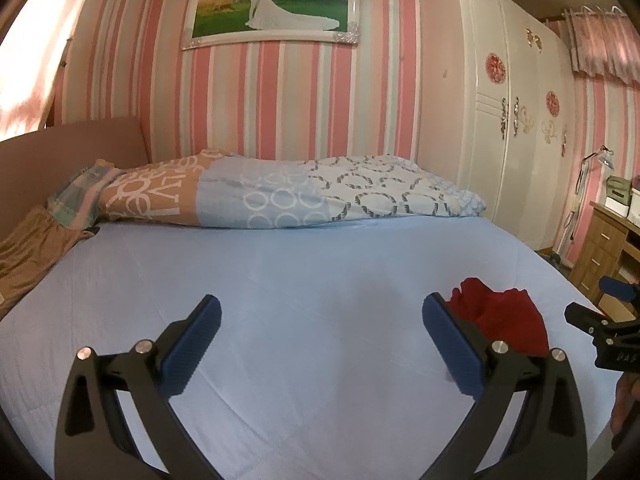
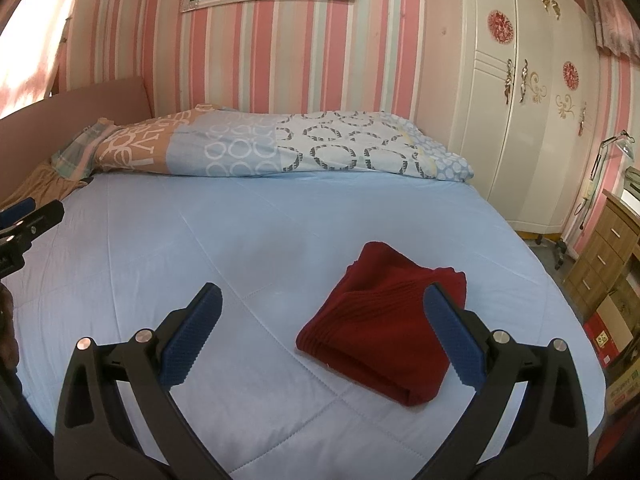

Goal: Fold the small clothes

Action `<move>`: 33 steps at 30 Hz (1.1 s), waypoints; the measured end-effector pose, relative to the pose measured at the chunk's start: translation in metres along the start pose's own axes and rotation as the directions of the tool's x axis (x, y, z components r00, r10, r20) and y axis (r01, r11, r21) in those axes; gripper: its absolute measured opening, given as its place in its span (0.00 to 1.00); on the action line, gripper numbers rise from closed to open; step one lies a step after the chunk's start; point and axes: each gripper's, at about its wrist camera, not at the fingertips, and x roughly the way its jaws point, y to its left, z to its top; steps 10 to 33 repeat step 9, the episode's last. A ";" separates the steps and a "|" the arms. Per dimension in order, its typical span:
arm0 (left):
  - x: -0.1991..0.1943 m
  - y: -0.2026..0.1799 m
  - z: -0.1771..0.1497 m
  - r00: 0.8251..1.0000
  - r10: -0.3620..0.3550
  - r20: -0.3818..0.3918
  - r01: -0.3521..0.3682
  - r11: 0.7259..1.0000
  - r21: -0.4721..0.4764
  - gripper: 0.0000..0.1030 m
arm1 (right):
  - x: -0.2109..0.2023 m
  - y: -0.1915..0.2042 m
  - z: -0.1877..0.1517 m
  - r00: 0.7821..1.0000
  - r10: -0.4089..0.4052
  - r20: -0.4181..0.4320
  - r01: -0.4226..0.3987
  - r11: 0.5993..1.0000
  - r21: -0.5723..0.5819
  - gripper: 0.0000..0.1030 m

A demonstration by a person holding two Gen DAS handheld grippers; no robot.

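Note:
A dark red knitted garment [image 2: 384, 328] lies folded into a small rectangle on the light blue bed sheet [image 2: 200, 248]. In the left wrist view it [image 1: 500, 316] shows partly behind my left gripper's right finger. My right gripper [image 2: 324, 336] is open and empty, held above the sheet with the garment just in front of its right finger. My left gripper [image 1: 320, 340] is open and empty over bare sheet, to the left of the garment. The right gripper's tip shows at the right edge of the left wrist view [image 1: 600, 320].
A patterned quilt [image 2: 280, 148] lies rolled along the far side of the bed by the striped wall. A brown cloth [image 1: 28, 252] lies at the far left. A white wardrobe [image 2: 520, 120] and a wooden drawer unit [image 2: 600, 256] stand to the right, with boxes on the floor.

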 end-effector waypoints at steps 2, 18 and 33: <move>0.002 0.001 0.000 1.000 0.002 -0.008 -0.002 1.000 -0.011 0.98 | 0.000 0.000 0.000 1.000 0.000 -0.001 0.000 1.000 -0.001 0.97; 0.004 0.004 -0.002 1.000 0.013 -0.025 -0.013 1.000 -0.020 0.98 | 0.001 0.002 -0.001 1.000 0.000 -0.005 0.000 1.000 0.001 0.97; 0.004 0.004 -0.002 1.000 0.013 -0.025 -0.013 1.000 -0.020 0.98 | 0.001 0.002 -0.001 1.000 0.000 -0.005 0.000 1.000 0.001 0.97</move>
